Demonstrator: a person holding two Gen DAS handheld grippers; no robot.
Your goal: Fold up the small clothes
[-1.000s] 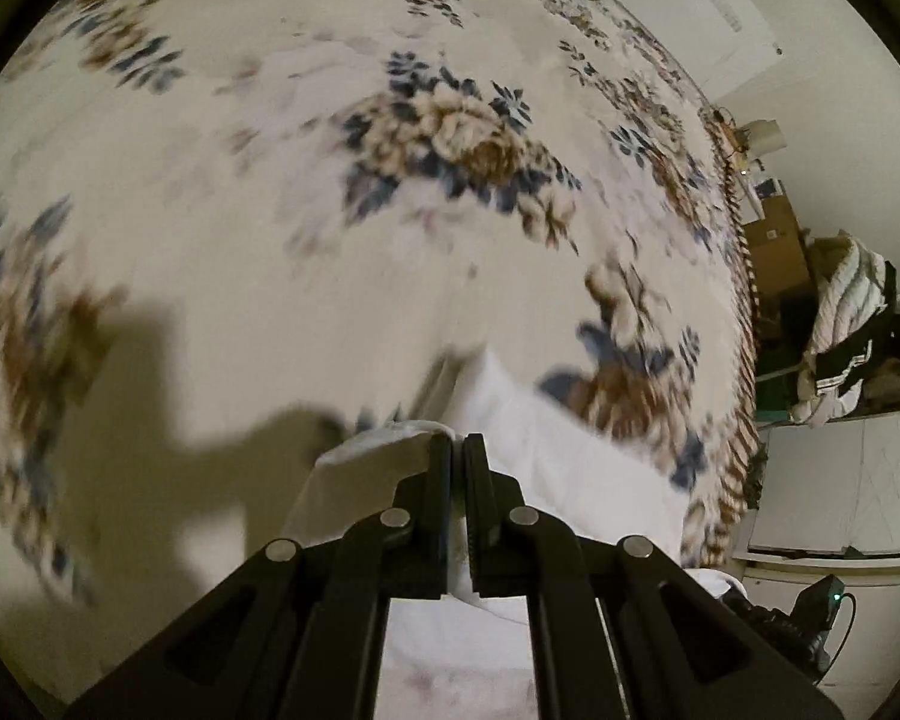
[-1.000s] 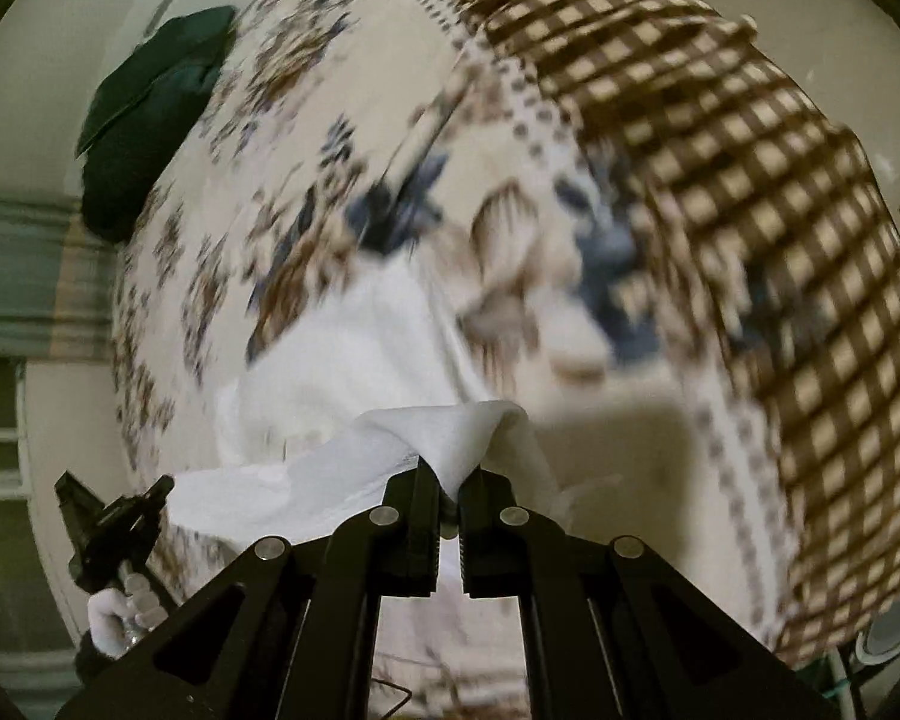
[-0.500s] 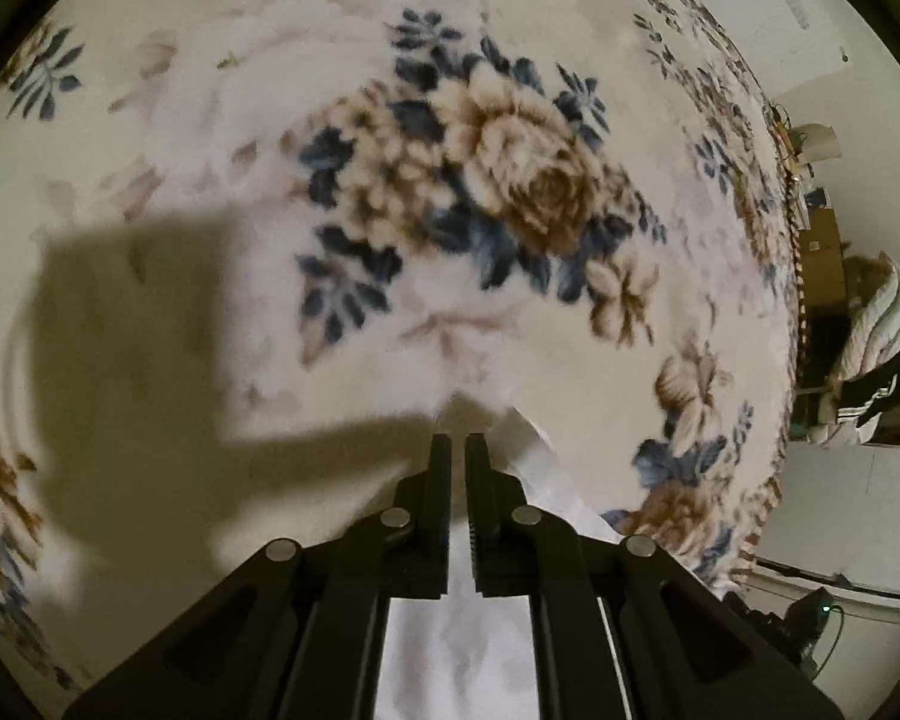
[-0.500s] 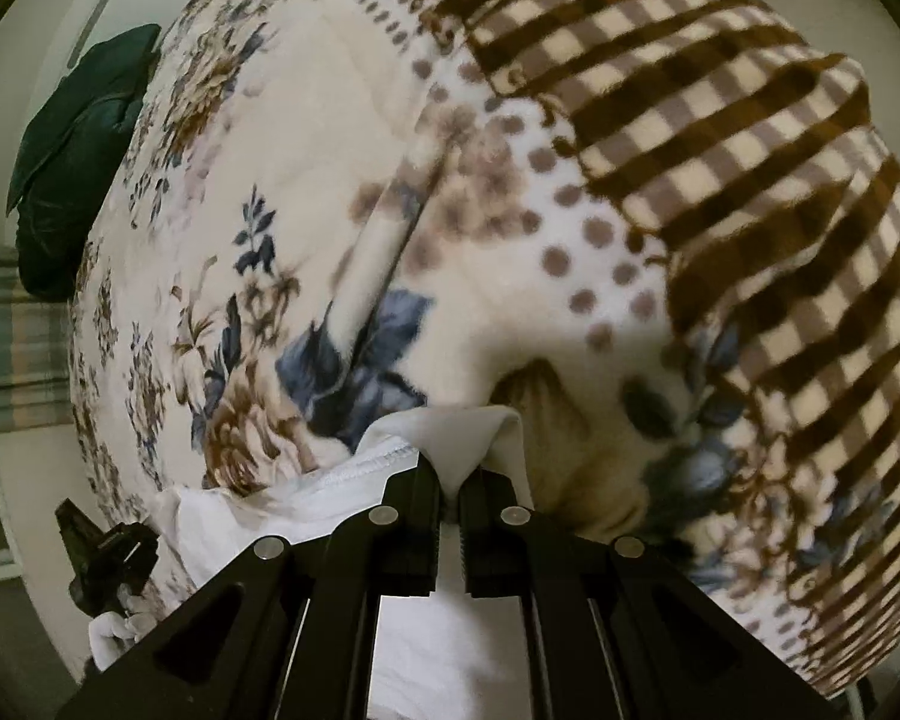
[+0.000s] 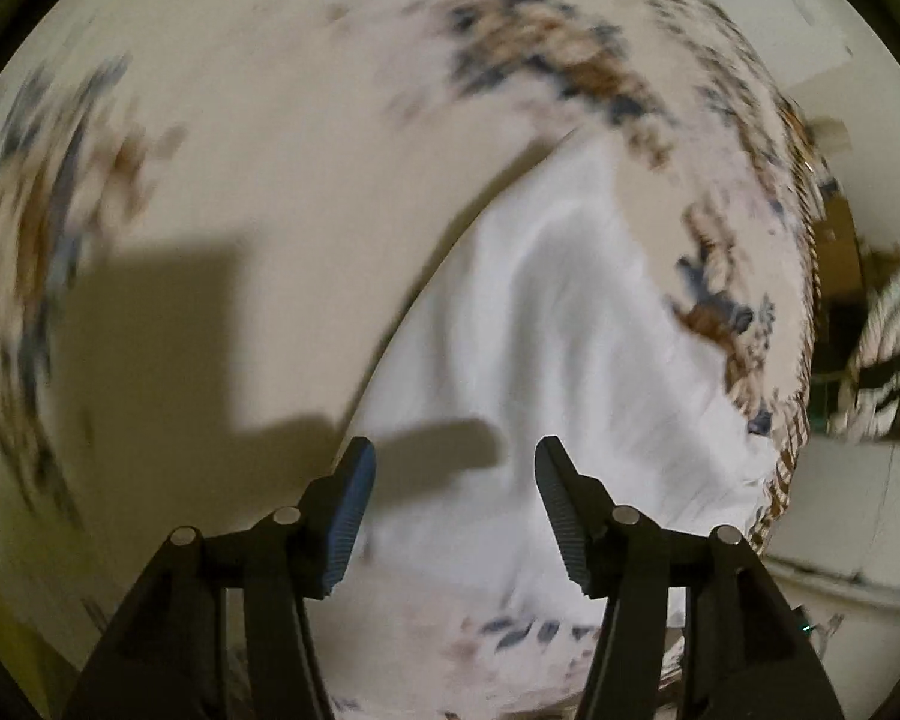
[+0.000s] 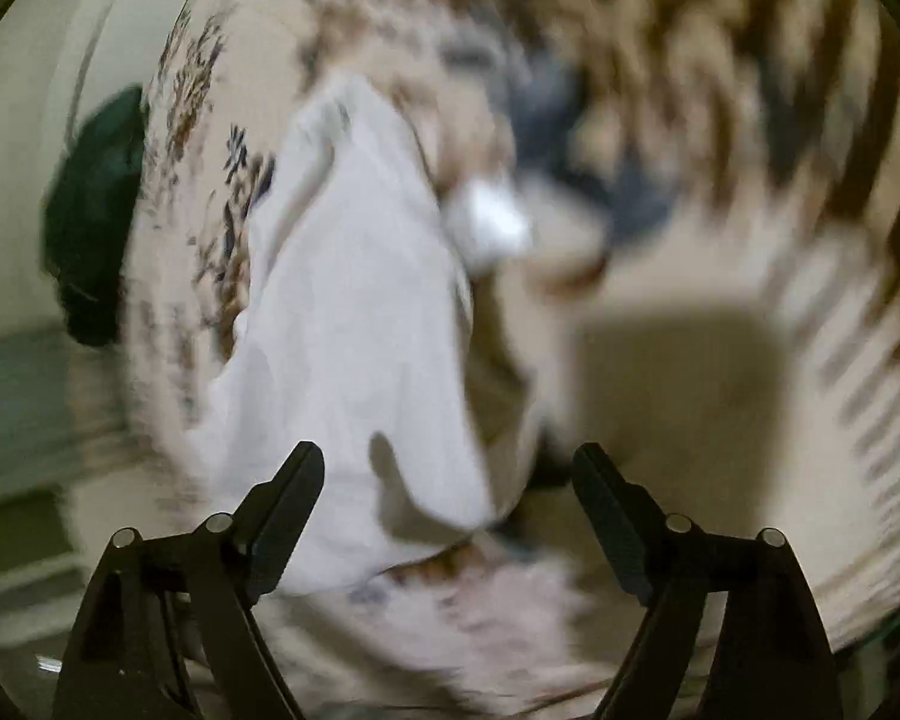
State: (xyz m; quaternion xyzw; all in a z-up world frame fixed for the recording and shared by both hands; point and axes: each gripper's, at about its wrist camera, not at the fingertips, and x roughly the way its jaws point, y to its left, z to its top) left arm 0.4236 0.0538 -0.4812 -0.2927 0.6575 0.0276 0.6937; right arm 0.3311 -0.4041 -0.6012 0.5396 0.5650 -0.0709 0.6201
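Note:
A small white garment (image 5: pixel 558 348) lies flat on the floral blanket (image 5: pixel 282 168). My left gripper (image 5: pixel 455 456) is open and empty, with its fingers above the garment's near left edge. In the right wrist view the same white garment (image 6: pixel 354 324) lies left of centre, with a small white flap (image 6: pixel 489 222) sticking out on its right side. My right gripper (image 6: pixel 447 462) is open and empty above the garment's near right corner. Both views are blurred by motion.
A dark green cushion (image 6: pixel 96 222) sits at the blanket's far end. The blanket's brown checked border (image 6: pixel 750 60) runs along the right. A striped bundle (image 5: pixel 882 348) and furniture stand beyond the bed edge on the right in the left wrist view.
Both grippers have opened and let go of the white garment. Both have pulled back, so that the garment now lies spread on the blanket in front of them.

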